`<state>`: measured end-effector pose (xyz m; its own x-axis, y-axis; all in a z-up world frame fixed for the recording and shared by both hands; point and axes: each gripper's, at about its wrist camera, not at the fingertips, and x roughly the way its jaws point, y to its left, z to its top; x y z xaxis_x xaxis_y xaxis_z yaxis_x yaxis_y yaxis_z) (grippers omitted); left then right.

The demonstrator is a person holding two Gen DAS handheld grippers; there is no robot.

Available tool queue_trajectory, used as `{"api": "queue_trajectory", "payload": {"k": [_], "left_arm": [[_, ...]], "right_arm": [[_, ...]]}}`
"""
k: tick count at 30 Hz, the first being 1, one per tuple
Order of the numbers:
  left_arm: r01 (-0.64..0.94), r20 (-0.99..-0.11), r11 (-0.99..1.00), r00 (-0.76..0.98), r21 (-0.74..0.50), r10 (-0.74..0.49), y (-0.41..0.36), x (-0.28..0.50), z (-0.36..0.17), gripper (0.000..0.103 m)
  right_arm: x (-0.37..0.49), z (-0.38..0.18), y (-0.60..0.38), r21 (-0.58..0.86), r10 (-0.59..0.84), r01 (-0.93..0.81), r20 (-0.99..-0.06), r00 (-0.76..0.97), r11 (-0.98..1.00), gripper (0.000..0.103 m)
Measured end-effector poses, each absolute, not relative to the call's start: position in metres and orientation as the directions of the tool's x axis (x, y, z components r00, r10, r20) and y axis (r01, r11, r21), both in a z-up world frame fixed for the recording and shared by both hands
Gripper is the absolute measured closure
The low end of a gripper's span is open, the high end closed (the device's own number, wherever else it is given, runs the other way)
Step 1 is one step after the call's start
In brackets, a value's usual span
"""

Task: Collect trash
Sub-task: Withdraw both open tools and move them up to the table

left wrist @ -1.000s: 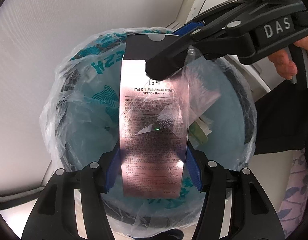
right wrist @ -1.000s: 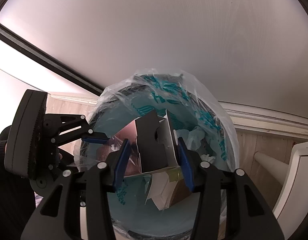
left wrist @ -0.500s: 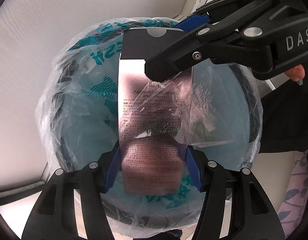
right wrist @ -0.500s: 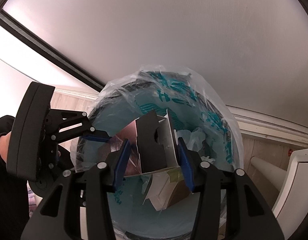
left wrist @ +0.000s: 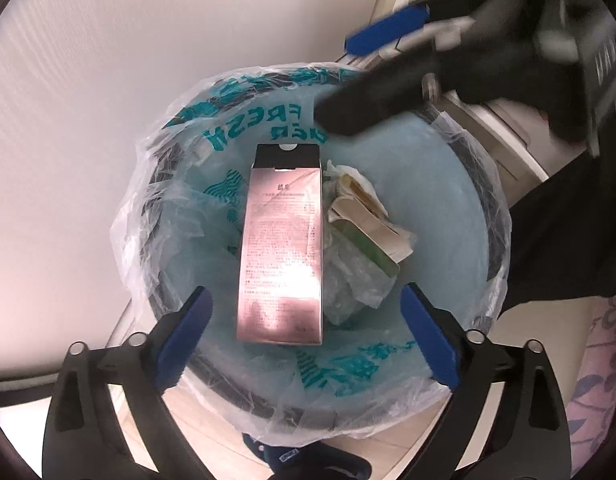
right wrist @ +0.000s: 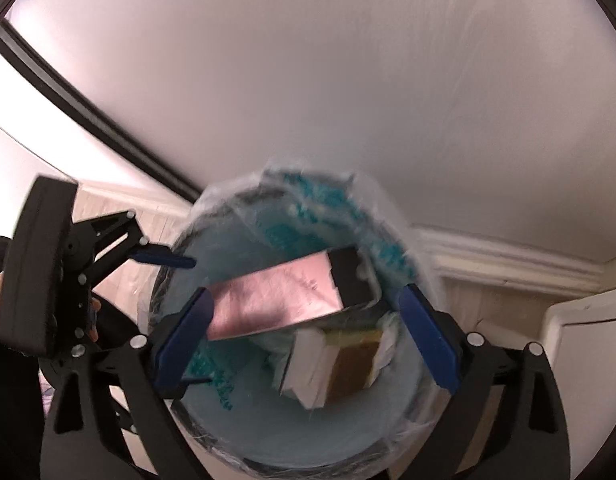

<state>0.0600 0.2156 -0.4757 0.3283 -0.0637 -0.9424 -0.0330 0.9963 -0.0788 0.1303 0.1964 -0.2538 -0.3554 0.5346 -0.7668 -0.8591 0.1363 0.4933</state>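
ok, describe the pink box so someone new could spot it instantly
Find the bin with the clear liner printed in teal. Inside it, on the trash, lies the pink box: long, shiny, fine print on its face, a black flap at one end. Beside it sit only crumpled plastic and a torn white-and-green carton, so it is the one intact, mirror-like piece.

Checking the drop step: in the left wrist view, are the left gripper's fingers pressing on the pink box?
No, the left gripper is opening, and its blue fingers stand clear on either side of the pink box inside the bin liner.
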Motion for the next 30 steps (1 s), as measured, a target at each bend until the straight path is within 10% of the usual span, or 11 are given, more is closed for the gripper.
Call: {"api": "queue_trajectory", "payload": {"k": [20, 30], "left_arm": [[-0.07, -0.899, 0.997, 0.437, -0.026, 0.007, 0.202, 0.034, -0.413, 0.006], [0.009, -0.775, 1.0, 0.631, -0.01, -0.013, 0.187, 0.031, -0.301, 0.006]], "right_arm": [[0.145, -0.179, 0.139, 0.459, 0.68, -0.87, -0.696, -0.229, 0.178, 0.007], [0.158, -0.093, 0.067, 0.486, 0.804, -0.847, -0.581, -0.128, 0.216, 0.007]]}}
